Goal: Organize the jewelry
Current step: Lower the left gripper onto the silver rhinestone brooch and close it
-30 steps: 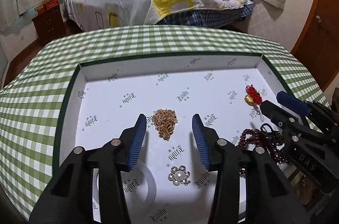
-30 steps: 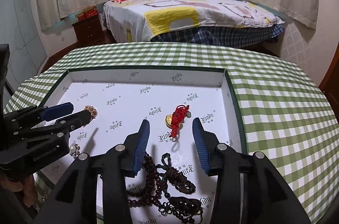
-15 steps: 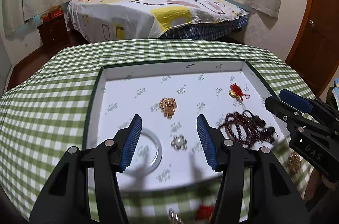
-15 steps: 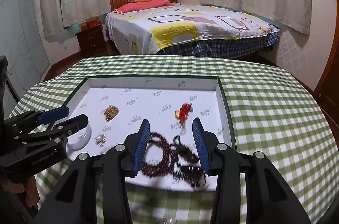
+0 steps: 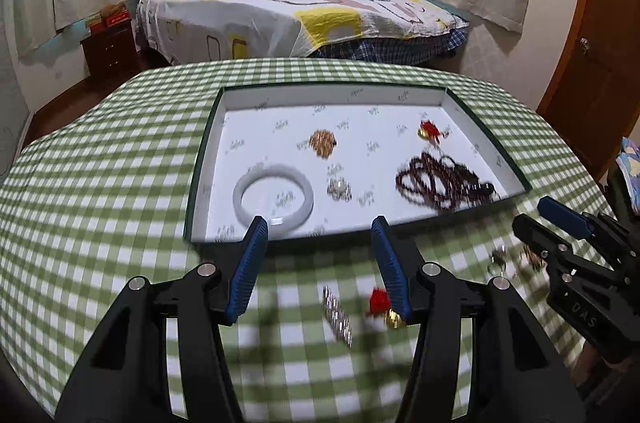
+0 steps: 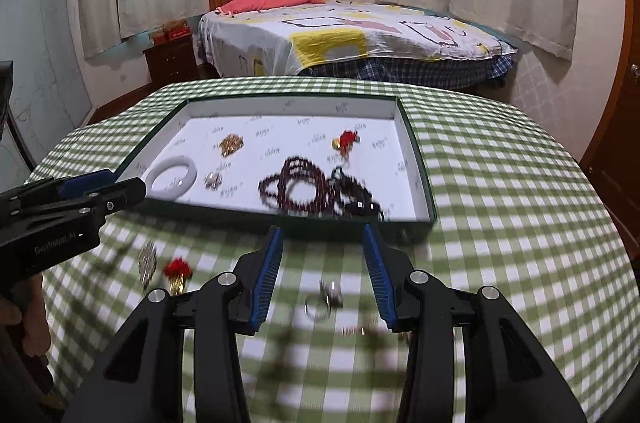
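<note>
With a white bangle [image 5: 273, 193], dark red bead strands [image 5: 442, 179] and gold chain [image 5: 322, 142] already in the shallow green-rimmed tray [image 5: 204, 159], I judge sorting half done; red-tasselled charm [image 5: 380, 299] and small pieces [image 6: 329, 293] wait on the checked surface [image 5: 100, 183]; both grippers' fingers [image 5: 250, 259] stand apart, empty.

There is one tray [image 5: 206, 159] on one desk [image 5: 100, 203]. Five things lie in the tray: one white ring [image 5: 273, 198], one gold pile [image 5: 322, 142], one small pearl flower [image 5: 339, 189], one red charm with gold [image 5: 430, 131] and one heap of dark beads [image 5: 440, 179]. On the cloth outside lie one red charm [image 5: 380, 299], one shiny silver strip [image 5: 338, 315] and a few small blurry bits, too fuzzy to count. There are two grippers: the left gripper [image 5: 320, 263] and the right gripper [image 6: 322, 271]. There is one bed [image 5: 300, 15].
</note>
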Demonstrator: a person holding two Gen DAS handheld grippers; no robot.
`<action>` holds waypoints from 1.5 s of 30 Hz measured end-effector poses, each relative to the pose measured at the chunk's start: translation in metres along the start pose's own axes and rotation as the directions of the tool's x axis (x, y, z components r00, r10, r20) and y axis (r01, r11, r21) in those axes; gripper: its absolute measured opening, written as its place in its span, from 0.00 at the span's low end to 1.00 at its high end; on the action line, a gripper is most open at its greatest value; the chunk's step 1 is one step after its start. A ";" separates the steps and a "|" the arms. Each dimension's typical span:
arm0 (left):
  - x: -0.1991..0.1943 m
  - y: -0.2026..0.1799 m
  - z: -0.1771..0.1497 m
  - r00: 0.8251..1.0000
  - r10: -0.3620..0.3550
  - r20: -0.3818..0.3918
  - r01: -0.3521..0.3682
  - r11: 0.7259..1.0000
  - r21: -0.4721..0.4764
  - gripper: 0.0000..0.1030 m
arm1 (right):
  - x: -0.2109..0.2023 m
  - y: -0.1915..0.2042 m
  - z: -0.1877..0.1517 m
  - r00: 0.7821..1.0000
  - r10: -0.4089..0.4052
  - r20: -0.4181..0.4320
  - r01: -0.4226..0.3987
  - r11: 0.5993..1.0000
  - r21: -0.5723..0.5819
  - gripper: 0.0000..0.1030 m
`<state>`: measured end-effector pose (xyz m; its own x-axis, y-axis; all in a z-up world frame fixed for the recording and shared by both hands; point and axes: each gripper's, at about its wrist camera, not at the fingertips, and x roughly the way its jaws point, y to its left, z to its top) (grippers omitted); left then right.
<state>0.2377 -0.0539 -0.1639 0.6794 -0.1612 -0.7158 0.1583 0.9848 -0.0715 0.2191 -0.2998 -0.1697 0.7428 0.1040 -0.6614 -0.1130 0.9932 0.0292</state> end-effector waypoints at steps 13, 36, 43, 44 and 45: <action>-0.010 -0.005 -0.041 0.998 0.032 -0.059 -0.031 0.999 0.012 0.51 | -0.020 -0.009 -0.033 1.000 -0.014 -0.019 0.015 1.000 0.014 0.41; 0.022 -0.002 -0.051 0.992 0.036 -0.119 -0.031 0.999 0.044 0.29 | -0.014 -0.016 -0.042 0.999 -0.015 -0.040 0.016 0.999 0.032 0.41; 0.022 -0.003 -0.051 0.994 0.010 -0.111 -0.001 0.997 0.080 0.11 | -0.012 -0.014 -0.044 0.999 -0.015 -0.046 0.016 1.000 0.026 0.41; 0.022 -0.002 -0.051 0.994 0.008 -0.110 0.001 0.997 0.079 0.11 | -0.012 -0.014 -0.043 0.999 -0.015 -0.046 0.016 1.000 0.027 0.41; 0.022 -0.002 -0.051 0.994 0.007 -0.111 0.001 0.997 0.079 0.11 | -0.012 -0.014 -0.044 0.999 -0.016 -0.045 0.017 0.999 0.027 0.41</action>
<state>0.2158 -0.0564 -0.2148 0.5972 -0.1457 -0.7887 0.2154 0.9764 -0.0173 0.1829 -0.3169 -0.1947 0.7137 0.0861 -0.6952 -0.0828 0.9958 0.0383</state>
